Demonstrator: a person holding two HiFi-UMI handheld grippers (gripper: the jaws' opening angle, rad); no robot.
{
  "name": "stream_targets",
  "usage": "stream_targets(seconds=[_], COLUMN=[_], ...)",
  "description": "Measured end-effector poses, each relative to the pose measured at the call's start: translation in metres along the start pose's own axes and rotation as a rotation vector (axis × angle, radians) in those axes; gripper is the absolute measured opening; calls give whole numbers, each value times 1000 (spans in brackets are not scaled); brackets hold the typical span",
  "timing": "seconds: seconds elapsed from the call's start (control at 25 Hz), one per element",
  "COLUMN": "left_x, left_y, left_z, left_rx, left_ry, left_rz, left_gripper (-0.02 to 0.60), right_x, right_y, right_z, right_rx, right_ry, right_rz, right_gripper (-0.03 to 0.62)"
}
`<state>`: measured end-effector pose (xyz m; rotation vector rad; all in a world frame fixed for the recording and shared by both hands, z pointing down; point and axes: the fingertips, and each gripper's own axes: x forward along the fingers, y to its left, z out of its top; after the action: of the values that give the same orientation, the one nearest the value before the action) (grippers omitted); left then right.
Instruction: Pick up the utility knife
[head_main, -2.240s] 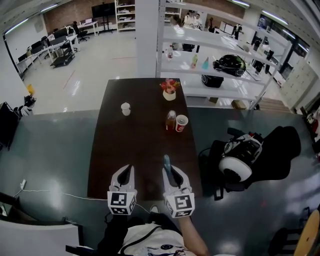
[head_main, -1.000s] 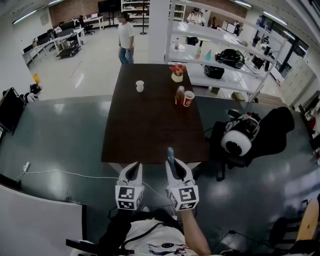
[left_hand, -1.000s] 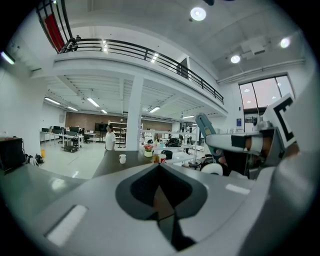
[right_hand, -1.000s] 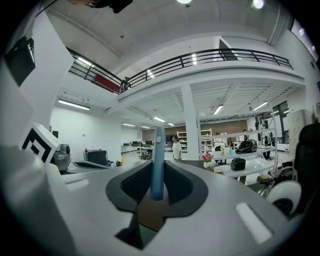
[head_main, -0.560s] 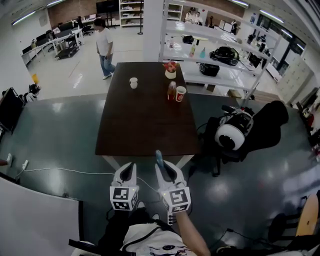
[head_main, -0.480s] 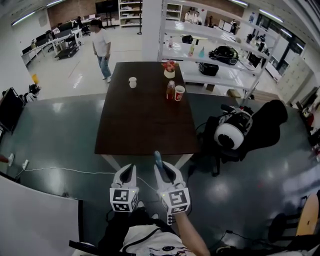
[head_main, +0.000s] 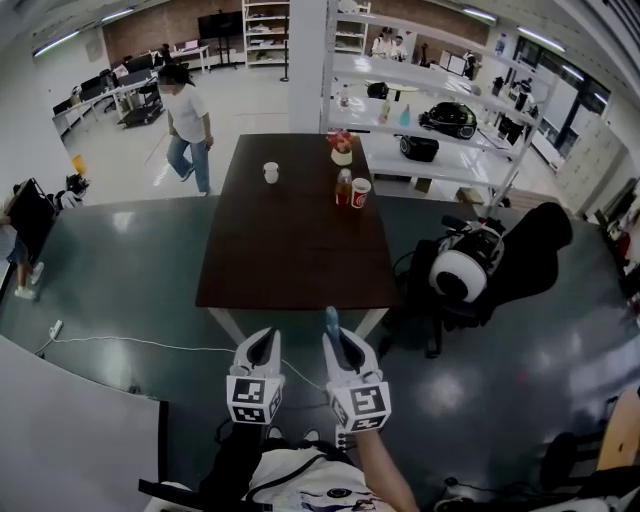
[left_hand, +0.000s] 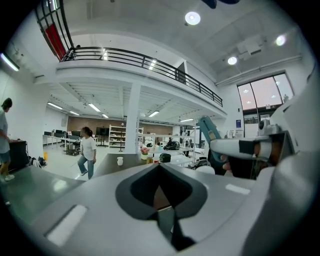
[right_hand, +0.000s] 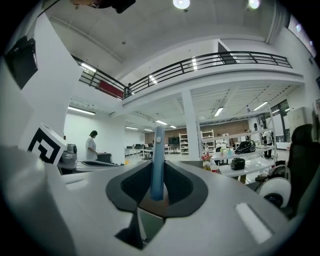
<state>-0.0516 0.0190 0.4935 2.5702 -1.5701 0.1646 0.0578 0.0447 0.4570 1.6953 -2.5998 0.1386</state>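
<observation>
A slim blue utility knife (head_main: 331, 320) stands upright between the jaws of my right gripper (head_main: 336, 342), which is shut on its lower end. In the right gripper view the knife (right_hand: 158, 160) rises straight out of the right gripper (right_hand: 157, 194). My left gripper (head_main: 262, 340) is beside it on the left, jaws together with nothing in them. From the left gripper view the knife (left_hand: 208, 132) shows at the right, past the left gripper (left_hand: 159, 186). Both grippers hang over the dark floor, short of the near edge of the brown table (head_main: 290, 255).
At the table's far end stand a white cup (head_main: 270, 172), a bottle (head_main: 344, 187), a red cup (head_main: 361, 192) and a flower pot (head_main: 342, 150). A black chair with a white round thing (head_main: 465, 275) is right of the table. A person (head_main: 186, 125) walks at the far left. White shelves (head_main: 440, 95) stand behind.
Both grippers have drawn back from over the table to over the floor in front of it, the knife still held. The person in the background has walked leftward and nearer.
</observation>
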Motion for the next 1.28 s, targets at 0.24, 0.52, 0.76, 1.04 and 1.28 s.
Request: stream_targets(seconds=[0.24, 0.52, 0.76, 1.04, 1.28], left_x=[-1, -1, 4, 16, 23], left_y=[-2, 1, 6, 13, 17], left_z=[11, 19, 21, 26, 28], left_rx=[19, 36, 45, 54, 54], left_ry=[-21, -37, -39, -43, -44], left_rz=[-15, -26, -33, -38, -41], left_gripper=[-2, -2, -2, -2, -2], right_x=[-3, -1, 6, 17, 23], right_y=[-5, -6, -8, -14, -19], right_z=[7, 11, 14, 19, 20], right_rx=[1, -9, -14, -18, -29], right_ry=[-26, -41, -49, -60, -54], right_rz=[-33, -58, -67, -76, -90], right_gripper=[71, 71, 71, 71, 71])
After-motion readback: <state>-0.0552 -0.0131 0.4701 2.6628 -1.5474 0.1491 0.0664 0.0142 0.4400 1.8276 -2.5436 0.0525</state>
